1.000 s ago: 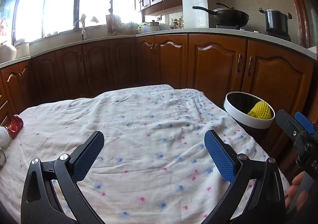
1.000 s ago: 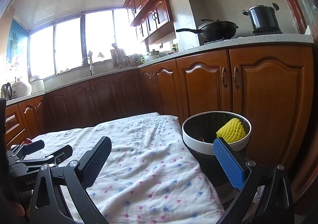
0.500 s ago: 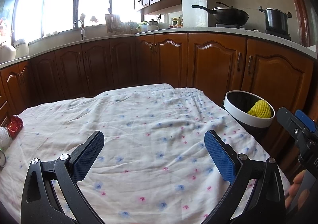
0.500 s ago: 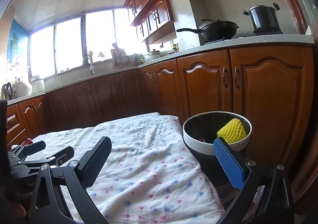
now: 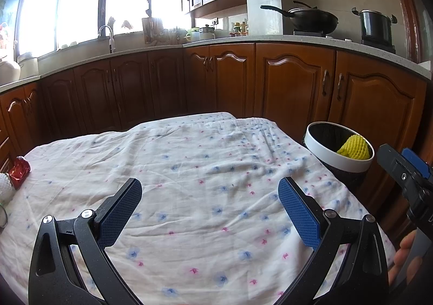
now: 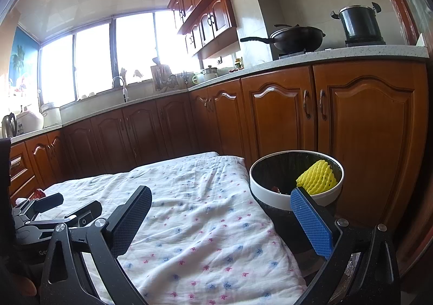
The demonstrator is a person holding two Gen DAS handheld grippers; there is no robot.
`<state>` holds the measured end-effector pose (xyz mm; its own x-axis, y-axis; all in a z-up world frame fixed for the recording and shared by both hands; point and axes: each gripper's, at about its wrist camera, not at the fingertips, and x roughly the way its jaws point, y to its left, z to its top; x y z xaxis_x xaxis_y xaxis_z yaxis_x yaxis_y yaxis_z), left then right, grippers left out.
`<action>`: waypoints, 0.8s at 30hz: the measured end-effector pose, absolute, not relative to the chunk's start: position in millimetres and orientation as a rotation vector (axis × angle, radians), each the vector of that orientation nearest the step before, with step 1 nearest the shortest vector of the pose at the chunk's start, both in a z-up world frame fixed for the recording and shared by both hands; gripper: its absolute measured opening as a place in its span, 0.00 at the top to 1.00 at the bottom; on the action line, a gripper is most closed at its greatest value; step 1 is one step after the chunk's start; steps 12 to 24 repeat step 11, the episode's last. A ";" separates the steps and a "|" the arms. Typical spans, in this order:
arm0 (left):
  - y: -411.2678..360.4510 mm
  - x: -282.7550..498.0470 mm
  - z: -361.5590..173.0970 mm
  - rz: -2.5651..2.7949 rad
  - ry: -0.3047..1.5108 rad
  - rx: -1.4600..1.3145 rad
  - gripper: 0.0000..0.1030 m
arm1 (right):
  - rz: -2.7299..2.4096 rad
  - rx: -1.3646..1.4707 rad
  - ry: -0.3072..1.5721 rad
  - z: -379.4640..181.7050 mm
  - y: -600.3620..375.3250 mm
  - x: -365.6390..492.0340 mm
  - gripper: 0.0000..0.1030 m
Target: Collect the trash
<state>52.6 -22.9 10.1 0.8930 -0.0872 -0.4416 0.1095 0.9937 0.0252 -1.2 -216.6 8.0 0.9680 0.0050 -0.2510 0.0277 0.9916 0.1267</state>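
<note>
A white-rimmed black trash bin [image 5: 319, 131] stands off the table's right edge, with a yellow foam fruit net [image 5: 353, 148] inside; both show in the right wrist view, bin [image 6: 270, 198] and net [image 6: 316, 177]. A red wrapper [image 5: 19, 171] and a white foam net [image 5: 5, 188] lie at the table's far left edge. My left gripper [image 5: 209, 196] is open and empty above the flowered cloth [image 5: 203, 169]. My right gripper [image 6: 220, 203] is open and empty near the bin.
Wooden cabinets [image 5: 292, 88] run behind the table and close behind the bin. A wok [image 5: 311, 18] and a pot [image 5: 376, 26] stand on the counter. The right gripper shows at the left view's right edge [image 5: 411, 172]; the left gripper shows at the right view's left edge [image 6: 54, 213].
Almost nothing has changed. The left wrist view has shifted very slightly; both grippers stay open and empty.
</note>
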 end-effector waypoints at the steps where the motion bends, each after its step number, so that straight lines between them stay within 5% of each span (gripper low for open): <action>1: -22.2 53.2 9.9 -0.104 0.457 0.049 0.00 | -0.011 0.130 0.256 8.1 -215.8 -1.2 0.00; 24: -21.7 55.5 8.4 -0.107 0.464 0.050 0.00 | -0.011 0.134 0.269 6.7 -214.9 2.1 0.00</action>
